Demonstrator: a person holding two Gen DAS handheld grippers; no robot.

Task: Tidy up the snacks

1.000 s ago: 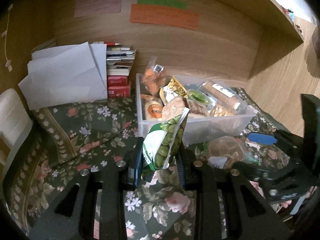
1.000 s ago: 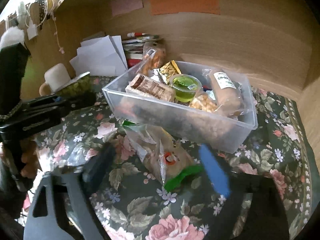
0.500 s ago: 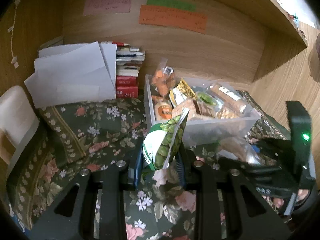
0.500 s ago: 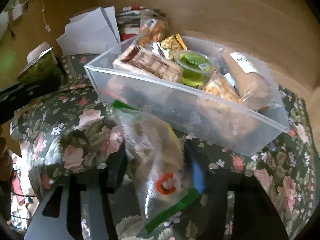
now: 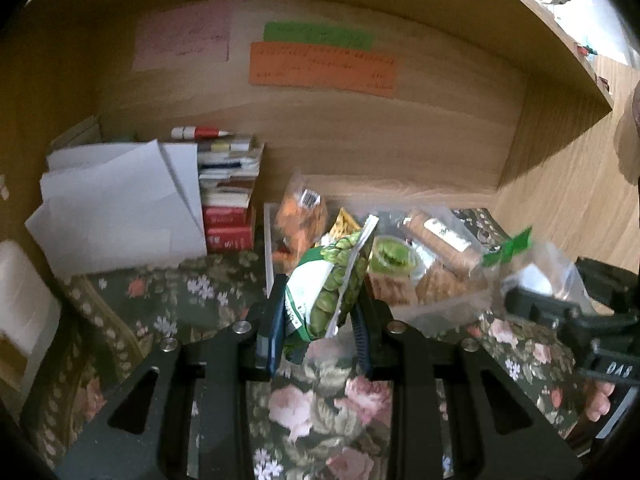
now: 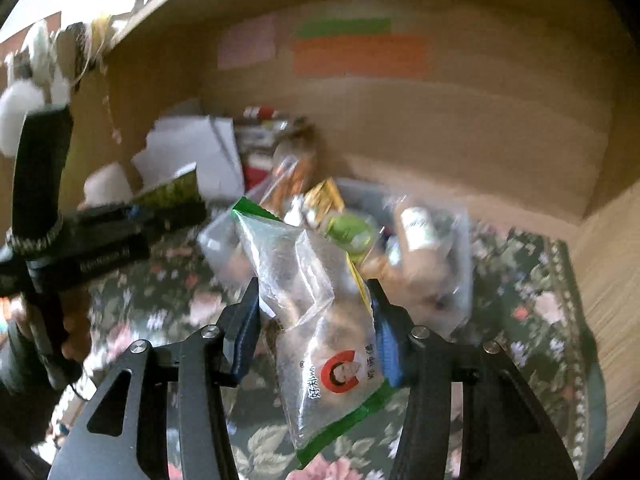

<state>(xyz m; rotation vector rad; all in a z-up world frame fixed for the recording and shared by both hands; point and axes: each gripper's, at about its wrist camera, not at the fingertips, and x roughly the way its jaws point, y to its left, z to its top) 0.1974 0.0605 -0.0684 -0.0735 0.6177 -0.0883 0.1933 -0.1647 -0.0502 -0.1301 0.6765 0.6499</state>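
In the left wrist view, the left gripper (image 5: 318, 316) has its fingers clenched on a green pea snack bag (image 5: 330, 290), which stands upright between the blue pads and is lifted above the flowered cloth (image 5: 320, 404) that covers the counter. Behind the bag is the clear plastic bin (image 5: 269, 256), filled with snacks: an orange snack bag (image 5: 302, 210) stands at its far left corner, a green jelly cup (image 5: 390, 256) is in the middle, and a long pack of biscuits (image 5: 440, 234) lies to the right. To the left of the bin, white papers (image 5: 116, 204) lean against a stack of books (image 5: 230, 196), and a red and white marker (image 5: 198, 133) lies on top of the stack. Coloured notes (image 5: 320, 62) are stuck on the wooden back wall. At the right edge the right gripper (image 5: 516, 292) comes into the picture, holding a clear bag with green edge (image 5: 532, 264) just beside the bin. In the right wrist view, which is blurred, the right gripper (image 6: 316, 320) has its fingers closed on the clear bag with green edge (image 6: 316, 312); the pads press on both sides of it, and a red round logo is printed low on the bag. The bag is raised above the cloth (image 6: 532, 300), in front of the bin (image 6: 460, 280). At the left the left gripper (image 6: 160, 216) holds the green pea snack bag (image 6: 172, 190), and the hand (image 6: 76, 334) of a person is seen under it.
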